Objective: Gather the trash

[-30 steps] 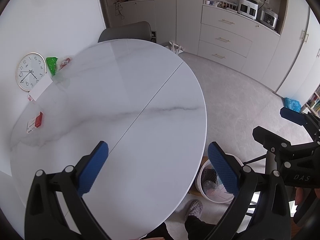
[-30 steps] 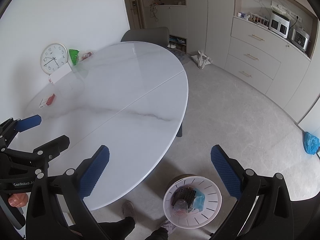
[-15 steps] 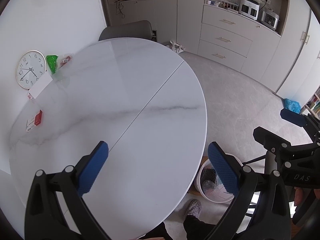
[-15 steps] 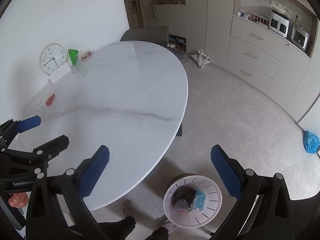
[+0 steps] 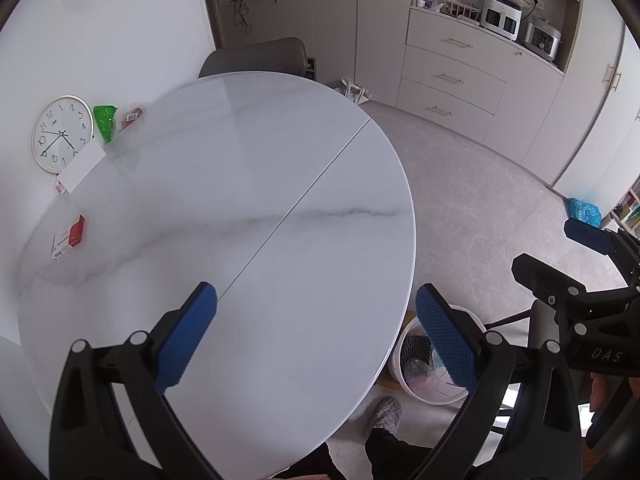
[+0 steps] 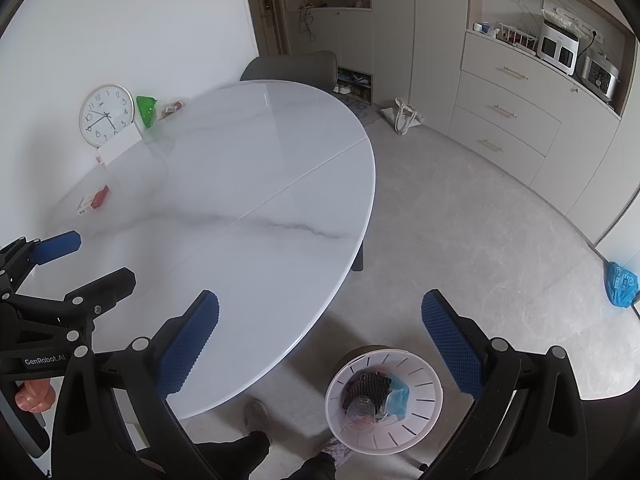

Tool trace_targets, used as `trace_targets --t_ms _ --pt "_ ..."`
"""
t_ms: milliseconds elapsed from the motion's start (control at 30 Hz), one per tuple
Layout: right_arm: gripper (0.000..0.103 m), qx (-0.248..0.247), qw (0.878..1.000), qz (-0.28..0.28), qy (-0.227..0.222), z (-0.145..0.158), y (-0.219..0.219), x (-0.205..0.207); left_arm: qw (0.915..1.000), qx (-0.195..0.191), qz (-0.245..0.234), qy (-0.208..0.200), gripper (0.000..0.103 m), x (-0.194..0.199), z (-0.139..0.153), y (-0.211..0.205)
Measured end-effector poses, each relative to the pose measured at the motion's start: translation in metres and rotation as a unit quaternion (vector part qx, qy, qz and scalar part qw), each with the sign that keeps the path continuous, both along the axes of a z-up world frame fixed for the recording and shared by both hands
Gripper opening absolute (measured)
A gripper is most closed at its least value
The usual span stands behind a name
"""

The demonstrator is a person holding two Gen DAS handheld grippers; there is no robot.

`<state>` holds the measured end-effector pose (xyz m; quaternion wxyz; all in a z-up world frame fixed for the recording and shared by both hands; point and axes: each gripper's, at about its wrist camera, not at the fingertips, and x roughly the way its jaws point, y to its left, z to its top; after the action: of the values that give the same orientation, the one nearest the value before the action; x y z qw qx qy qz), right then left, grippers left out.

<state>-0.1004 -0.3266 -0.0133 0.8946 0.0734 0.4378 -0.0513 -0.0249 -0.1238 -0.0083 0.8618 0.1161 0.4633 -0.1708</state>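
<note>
Both grippers (image 5: 316, 336) (image 6: 320, 336) gape; red box (image 5: 69, 237) lies lengthwise toward wall

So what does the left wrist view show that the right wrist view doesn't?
Only the left: the right gripper, open. Only the right: the left gripper, open, the whole bin from above, and shoes on a shelf. Both: table, clock, green bag, red box, blue bag on the floor.
</note>
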Motion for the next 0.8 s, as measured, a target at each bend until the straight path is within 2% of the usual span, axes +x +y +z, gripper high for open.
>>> trace_targets --t_ms 800 --pt "0.101 -0.002 1.0 0.004 0.0 0.0016 0.0048 0.0002 1.0 0.002 0.0 0.001 0.095 -0.0028 0.0014 -0.0017"
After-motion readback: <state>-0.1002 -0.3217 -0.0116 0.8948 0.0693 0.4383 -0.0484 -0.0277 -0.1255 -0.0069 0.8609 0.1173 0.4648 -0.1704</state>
